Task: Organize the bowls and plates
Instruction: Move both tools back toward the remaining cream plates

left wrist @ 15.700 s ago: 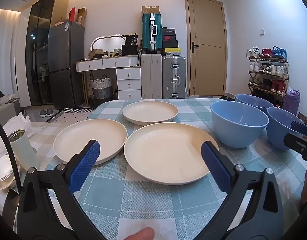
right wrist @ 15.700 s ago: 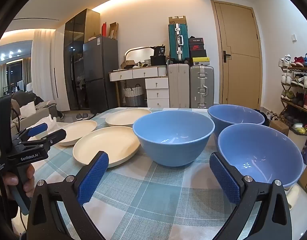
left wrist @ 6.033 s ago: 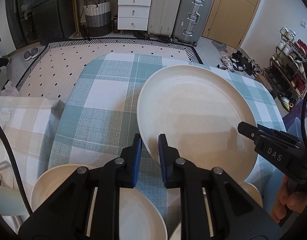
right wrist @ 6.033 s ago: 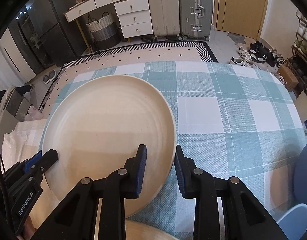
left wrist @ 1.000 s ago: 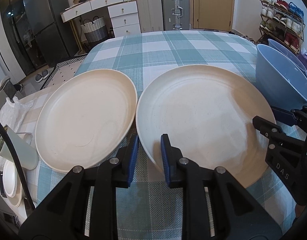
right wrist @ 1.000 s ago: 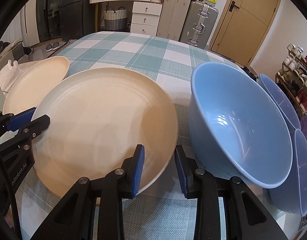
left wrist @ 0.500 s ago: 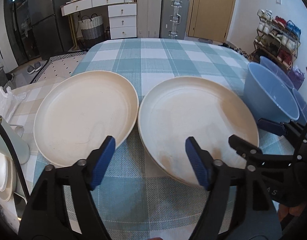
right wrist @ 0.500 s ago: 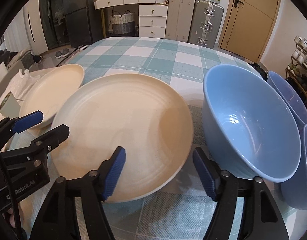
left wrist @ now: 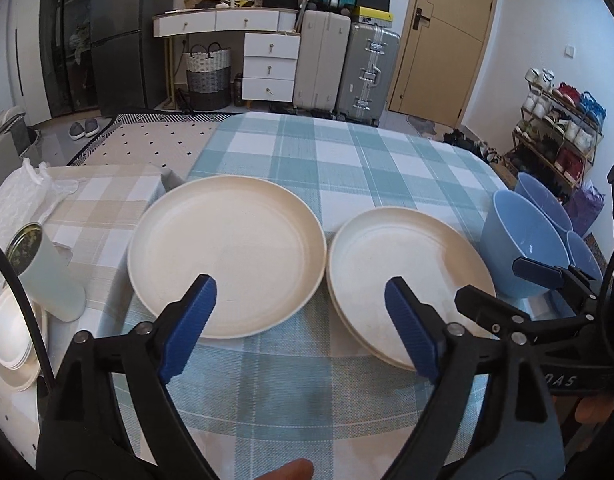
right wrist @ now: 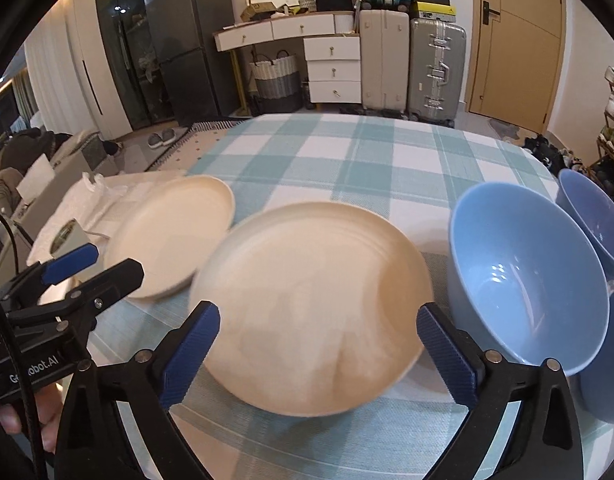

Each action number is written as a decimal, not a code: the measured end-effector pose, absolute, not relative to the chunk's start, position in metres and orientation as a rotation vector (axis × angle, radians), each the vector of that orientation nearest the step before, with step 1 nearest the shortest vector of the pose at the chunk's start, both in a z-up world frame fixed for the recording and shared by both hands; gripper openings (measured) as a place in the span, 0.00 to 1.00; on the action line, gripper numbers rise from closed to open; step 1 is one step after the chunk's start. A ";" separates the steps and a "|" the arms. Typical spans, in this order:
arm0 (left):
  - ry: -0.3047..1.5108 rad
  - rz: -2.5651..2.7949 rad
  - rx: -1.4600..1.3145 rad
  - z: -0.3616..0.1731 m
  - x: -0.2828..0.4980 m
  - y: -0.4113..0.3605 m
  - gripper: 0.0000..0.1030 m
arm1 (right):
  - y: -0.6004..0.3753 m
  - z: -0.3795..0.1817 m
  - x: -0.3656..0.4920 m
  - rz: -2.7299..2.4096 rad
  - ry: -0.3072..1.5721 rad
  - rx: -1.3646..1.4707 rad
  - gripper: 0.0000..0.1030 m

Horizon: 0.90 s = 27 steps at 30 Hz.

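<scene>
Cream stack of 2 round plates sits on the desk; I hold both grippers' fingers released. Next, I judge, grip the single cream plate.

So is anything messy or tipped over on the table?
Mostly tidy. The two stacked plates sit slightly off-centre, the lower rim peeking out in front. The single plate lies flat beside them. The blue bowls lean crowded together at the table's right edge. Nothing is spilled or broken.
</scene>
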<state>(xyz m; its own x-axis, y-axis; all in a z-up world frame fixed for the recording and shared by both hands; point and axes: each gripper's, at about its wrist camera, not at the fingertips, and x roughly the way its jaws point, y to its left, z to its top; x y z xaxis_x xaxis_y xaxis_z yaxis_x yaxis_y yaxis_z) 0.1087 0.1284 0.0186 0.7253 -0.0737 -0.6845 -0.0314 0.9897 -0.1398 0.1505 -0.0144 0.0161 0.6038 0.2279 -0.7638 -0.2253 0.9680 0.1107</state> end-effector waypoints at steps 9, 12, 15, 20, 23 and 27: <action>0.729 0.043 -0.220 0.036 0.098 0.180 0.98 | 0.009 0.041 0.169 0.335 0.865 0.006 0.99; 0.732 0.069 -0.238 0.039 0.096 0.197 0.98 | 0.017 0.045 0.176 0.347 0.867 0.005 0.99; 0.732 0.101 -0.245 0.041 0.095 0.213 0.98 | 0.026 0.046 0.182 0.357 0.870 -0.001 0.99; 0.740 0.142 -0.261 0.041 0.095 0.237 0.98 | 0.040 0.044 0.192 0.374 0.880 0.002 0.99; 0.753 0.157 -0.259 0.039 0.097 0.245 0.98 | 0.047 0.041 0.199 0.384 0.888 -0.001 0.99; 0.771 0.170 -0.263 0.030 0.110 0.250 0.98 | 0.056 0.036 0.209 0.393 0.901 -0.001 0.99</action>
<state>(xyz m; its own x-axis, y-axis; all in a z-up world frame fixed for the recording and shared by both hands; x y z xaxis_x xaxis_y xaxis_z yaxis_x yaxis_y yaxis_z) 0.1097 0.2496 0.0303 0.7061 0.0560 -0.7059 -0.2469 0.9538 -0.1714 0.2090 0.0565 0.0362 0.5544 0.3320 -0.7631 -0.3326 0.9289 0.1625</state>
